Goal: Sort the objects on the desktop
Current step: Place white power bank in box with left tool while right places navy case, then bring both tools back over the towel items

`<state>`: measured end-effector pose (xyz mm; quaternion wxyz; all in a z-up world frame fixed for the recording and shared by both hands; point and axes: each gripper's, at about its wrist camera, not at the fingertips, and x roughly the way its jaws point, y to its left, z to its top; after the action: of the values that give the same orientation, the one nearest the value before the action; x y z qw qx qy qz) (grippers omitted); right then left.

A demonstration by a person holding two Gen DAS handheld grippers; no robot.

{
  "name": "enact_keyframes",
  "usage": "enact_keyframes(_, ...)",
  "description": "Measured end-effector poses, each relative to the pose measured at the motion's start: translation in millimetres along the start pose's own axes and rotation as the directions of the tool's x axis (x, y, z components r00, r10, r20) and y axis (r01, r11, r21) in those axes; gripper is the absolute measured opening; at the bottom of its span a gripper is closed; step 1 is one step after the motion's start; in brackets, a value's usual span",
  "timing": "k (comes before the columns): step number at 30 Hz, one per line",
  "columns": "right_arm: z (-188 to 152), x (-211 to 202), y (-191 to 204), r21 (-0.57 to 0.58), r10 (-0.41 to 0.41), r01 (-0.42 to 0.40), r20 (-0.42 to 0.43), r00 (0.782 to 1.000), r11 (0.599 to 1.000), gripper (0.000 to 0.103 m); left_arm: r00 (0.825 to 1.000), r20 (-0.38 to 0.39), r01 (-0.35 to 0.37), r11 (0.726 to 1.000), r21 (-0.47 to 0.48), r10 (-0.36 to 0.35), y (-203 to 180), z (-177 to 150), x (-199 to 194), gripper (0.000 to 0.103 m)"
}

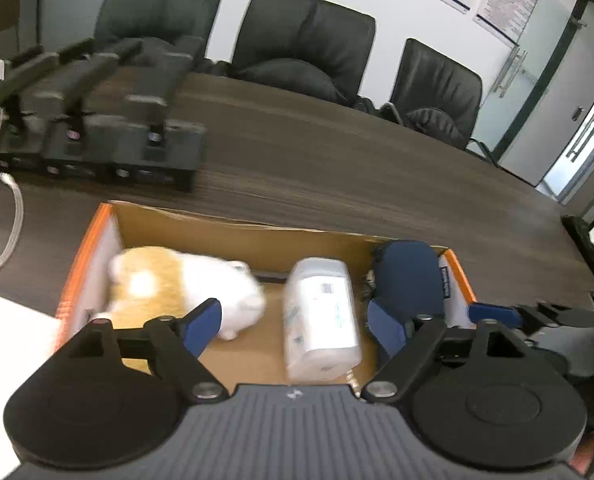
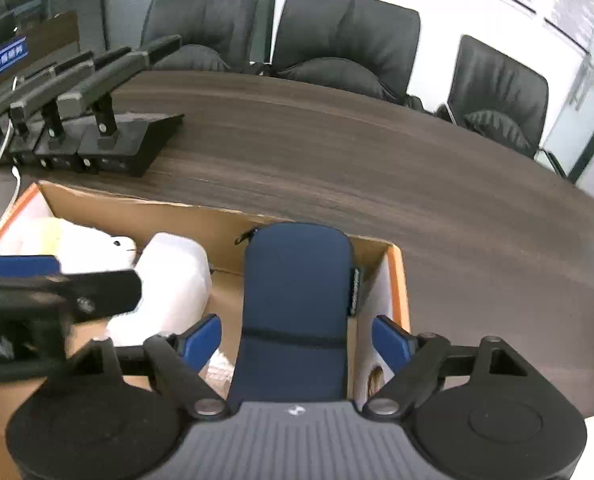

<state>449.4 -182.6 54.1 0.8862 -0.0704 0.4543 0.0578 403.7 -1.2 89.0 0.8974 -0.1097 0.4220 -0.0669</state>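
An open cardboard box (image 1: 93,248) with an orange rim holds three things. A white and orange plush toy (image 1: 185,284) lies at its left. A white tissue pack (image 1: 321,316) lies in the middle, between the blue fingers of my left gripper (image 1: 293,306), which stands open without pressing on it. A navy blue pouch (image 2: 297,288) stands at the box's right end (image 2: 397,280). My right gripper (image 2: 297,320) is open around the pouch, with a gap at each pad. The left gripper's black linkage (image 2: 57,292) crosses the right wrist view, partly hiding the plush toy (image 2: 97,244) and the tissue pack (image 2: 177,280).
The box sits on a dark wooden table (image 1: 337,160). A row of black stands (image 1: 97,140) and a white cable (image 1: 13,220) are at the back left. Black office chairs (image 1: 305,40) line the far edge. A white surface (image 1: 5,320) lies left of the box.
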Motion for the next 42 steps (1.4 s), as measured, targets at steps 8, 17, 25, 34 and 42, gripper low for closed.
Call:
enact_keyframes(8, -13.9, -55.5, 6.0, 0.019, -0.019, 0.019, -0.033, 0.999, 1.000, 0.083, 0.979, -0.042, -0.194, 0.978, 0.075, 0.198, 6.4, -10.6, -51.5, 0.103)
enact_keyframes(17, -50.6, -117.0, 20.4, 0.081, 0.024, -0.023, -0.013, 1.000, 0.996, 0.090, 0.966, -0.037, -0.249, 0.962, 0.109, 0.254, -1.5, -56.8, -107.6, 0.103)
enact_keyframes(25, -126.0, -180.2, 24.3, 0.118, 0.065, -0.087, 0.180, 0.982, 0.989, 0.093, 0.931, 0.279, -0.290, 0.940, 0.181, 0.234, -9.0, -154.4, -178.0, 0.103)
enact_keyframes(34, -246.2, -231.9, 33.5, 0.073, 0.173, -0.210, 0.343, 0.923, 0.975, 0.098, 0.903, 0.412, -0.226, 0.952, 0.207, 0.125, 5.7, -281.3, -250.5, 0.103)
enact_keyframes(42, -324.6, -255.3, 57.6, -0.008, 0.221, -0.236, 0.388, 0.895, 0.972, 0.102, 0.892, 0.429, -0.239, 0.953, 0.188, 0.139, 16.1, -357.6, -264.5, 0.103)
